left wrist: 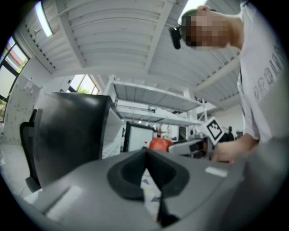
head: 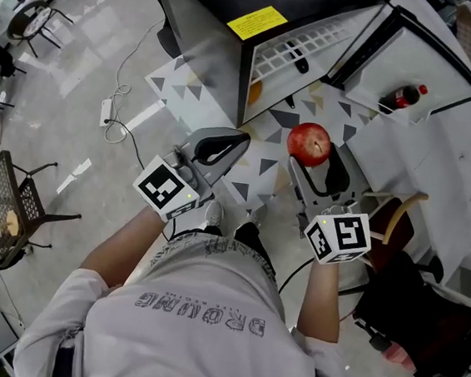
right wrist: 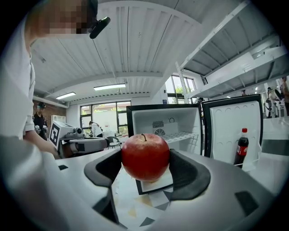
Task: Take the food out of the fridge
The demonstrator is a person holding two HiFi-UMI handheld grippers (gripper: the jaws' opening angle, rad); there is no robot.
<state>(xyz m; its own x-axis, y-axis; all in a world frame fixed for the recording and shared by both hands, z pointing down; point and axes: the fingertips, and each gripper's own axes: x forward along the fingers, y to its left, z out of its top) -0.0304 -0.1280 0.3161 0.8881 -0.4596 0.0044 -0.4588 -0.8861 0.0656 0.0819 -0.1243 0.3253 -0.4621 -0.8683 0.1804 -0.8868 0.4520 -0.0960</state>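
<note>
My right gripper [head: 309,152] is shut on a red apple [head: 310,143], held in the air in front of the open black mini fridge [head: 322,4]. In the right gripper view the apple [right wrist: 145,156] sits between the two black pads [right wrist: 192,173]. Behind it the fridge [right wrist: 162,124] shows a white inside and a wire shelf. A cola bottle [head: 402,97] stands in the open door's rack [right wrist: 242,148]. My left gripper [head: 226,146] hangs to the apple's left, shut and with nothing in it [left wrist: 145,155]. A small orange patch [head: 254,91] shows low inside the fridge; what it is I cannot tell.
A patterned mat [head: 264,157] lies on the floor before the fridge. At the left are a power strip with its cable [head: 107,111] and a black wire chair [head: 12,202]. A dark chair [head: 401,243] stands close at the right.
</note>
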